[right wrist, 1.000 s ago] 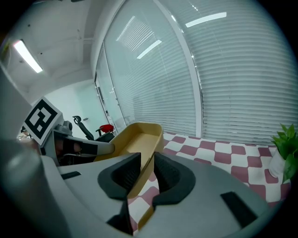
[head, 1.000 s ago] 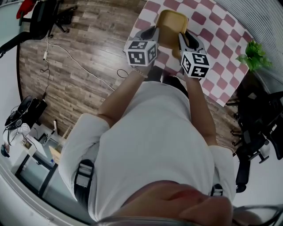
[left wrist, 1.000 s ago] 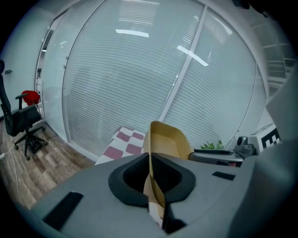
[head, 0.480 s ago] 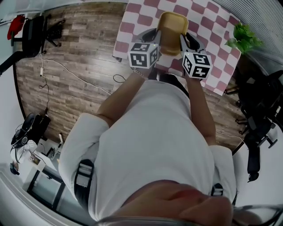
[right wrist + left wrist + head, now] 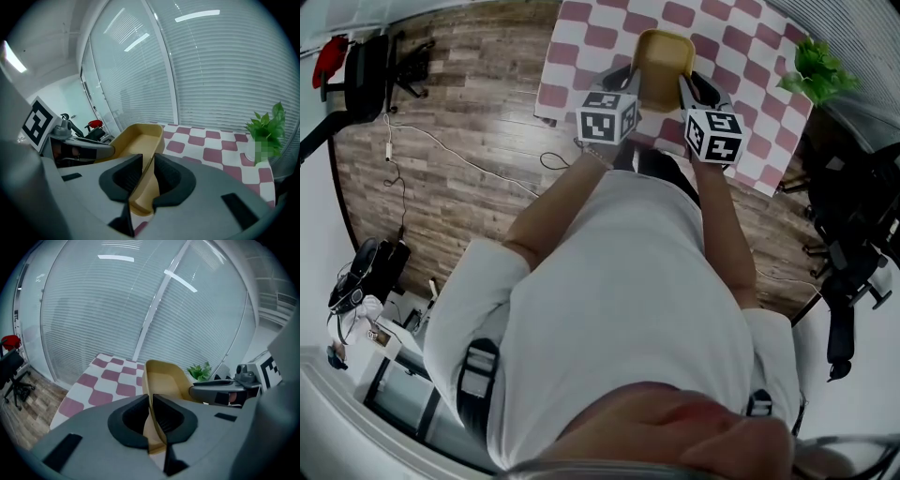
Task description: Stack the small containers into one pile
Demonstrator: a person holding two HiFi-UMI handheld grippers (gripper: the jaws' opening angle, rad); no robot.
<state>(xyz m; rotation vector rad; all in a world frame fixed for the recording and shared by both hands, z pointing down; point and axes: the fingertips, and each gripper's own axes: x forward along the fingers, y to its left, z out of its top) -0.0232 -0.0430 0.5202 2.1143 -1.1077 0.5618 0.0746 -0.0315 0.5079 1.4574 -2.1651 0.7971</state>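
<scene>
A tan rectangular plastic container (image 5: 662, 66) hangs in the air above the near part of the checkered table, held from both sides. My left gripper (image 5: 630, 77) is shut on its left wall, and in the left gripper view that thin wall (image 5: 151, 416) runs between the two jaws of the left gripper (image 5: 151, 418). My right gripper (image 5: 686, 86) is shut on the right wall. The right gripper view shows the container (image 5: 136, 145) open side up, its rim pinched in the right gripper (image 5: 146, 180). It could be one container or a nested pile; the frames do not settle that.
The table carries a pink-and-white checkered cloth (image 5: 741, 56), (image 5: 211, 140). A green potted plant (image 5: 811, 70) stands at its right end, also visible as the plant (image 5: 267, 129). Glass walls with blinds rise behind. Office chairs (image 5: 853, 272) stand on the wood floor (image 5: 459, 122).
The head view has shifted, so the table and plant sit lower and further left in frame. Both grippers keep the same hold on the container.
</scene>
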